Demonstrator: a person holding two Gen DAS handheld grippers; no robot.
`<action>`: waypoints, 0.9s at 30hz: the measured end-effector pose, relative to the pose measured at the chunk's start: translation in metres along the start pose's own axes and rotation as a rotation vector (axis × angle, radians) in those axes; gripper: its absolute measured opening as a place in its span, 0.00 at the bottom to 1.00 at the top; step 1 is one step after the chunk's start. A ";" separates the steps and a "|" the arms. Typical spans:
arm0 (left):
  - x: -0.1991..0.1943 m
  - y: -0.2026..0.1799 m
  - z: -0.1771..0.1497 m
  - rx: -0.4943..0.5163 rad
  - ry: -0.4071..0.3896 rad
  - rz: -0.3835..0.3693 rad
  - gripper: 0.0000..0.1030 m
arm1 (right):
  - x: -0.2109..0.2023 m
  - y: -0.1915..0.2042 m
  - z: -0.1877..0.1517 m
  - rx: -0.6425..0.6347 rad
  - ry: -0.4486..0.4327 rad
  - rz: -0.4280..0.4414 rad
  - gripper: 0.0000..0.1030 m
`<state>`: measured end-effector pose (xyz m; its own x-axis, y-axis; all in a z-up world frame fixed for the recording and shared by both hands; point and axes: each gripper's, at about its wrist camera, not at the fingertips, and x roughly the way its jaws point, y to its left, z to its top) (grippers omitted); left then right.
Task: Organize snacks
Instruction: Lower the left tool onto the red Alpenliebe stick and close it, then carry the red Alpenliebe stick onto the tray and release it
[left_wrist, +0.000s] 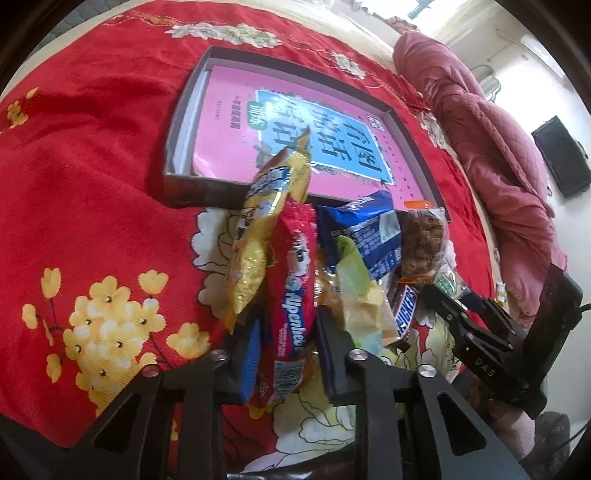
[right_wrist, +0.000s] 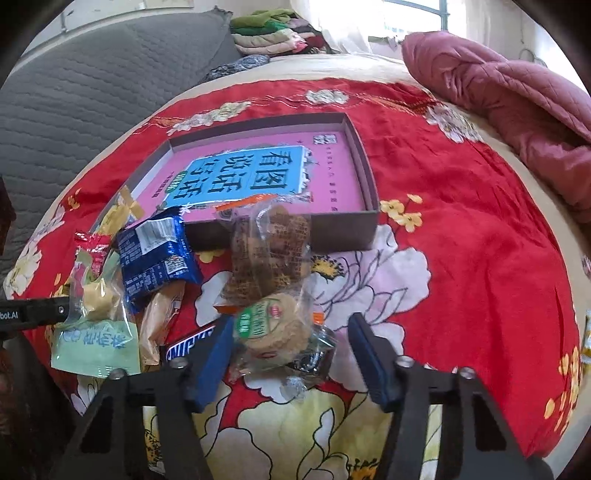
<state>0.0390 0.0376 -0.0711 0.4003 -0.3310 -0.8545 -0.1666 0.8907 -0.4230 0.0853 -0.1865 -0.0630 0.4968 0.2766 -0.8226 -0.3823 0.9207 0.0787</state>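
Left hand-held gripper (left_wrist: 286, 354): I have it clamped on the lower end of the red Alpenliebe roll (left_wrist: 291, 295); both pads press its sides and the roll stands up out of the jaws.
Right hand-held gripper (right_wrist: 291, 354): my jaws straddle the round cookie pack (right_wrist: 266, 328). The left pad is at its edge, the right pad is apart from the wrapper, so I do not count it as held.
Where the snacks are: a loose heap on the red floral bedspread (left_wrist: 92, 177), just in front of the shallow box (right_wrist: 354, 147). It includes a yellow bag (left_wrist: 258, 229), a blue packet (right_wrist: 155, 254), a clear bag of brown biscuits (right_wrist: 269, 251), a pale green pouch (right_wrist: 96, 343) and a Snickers bar (left_wrist: 404, 310).
Box: open, with only a pink book (right_wrist: 258, 173) lying flat in it; no snack is inside yet.
How the roll should handle: I judge it light and fairly stiff, but the glossy wrap is slick, and held low it could swing or slide.
How the cookie pack should handle: light and crinkly, and brittle inside. I would close gently across its widest part, not on the loose film.
Risk: neighbouring wrappers overlap and may drag along when I lift.
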 end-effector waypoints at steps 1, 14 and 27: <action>0.000 -0.001 0.000 0.004 -0.004 0.000 0.23 | -0.001 0.002 0.000 -0.015 -0.006 0.001 0.46; -0.021 -0.007 -0.001 0.023 -0.063 -0.032 0.18 | -0.025 -0.010 0.003 0.043 -0.106 0.055 0.43; -0.044 -0.004 -0.001 0.014 -0.104 -0.032 0.18 | -0.039 -0.009 0.008 0.053 -0.175 0.088 0.43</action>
<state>0.0208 0.0486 -0.0324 0.4963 -0.3260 -0.8046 -0.1402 0.8846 -0.4448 0.0753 -0.2039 -0.0272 0.5926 0.3964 -0.7012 -0.3915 0.9025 0.1793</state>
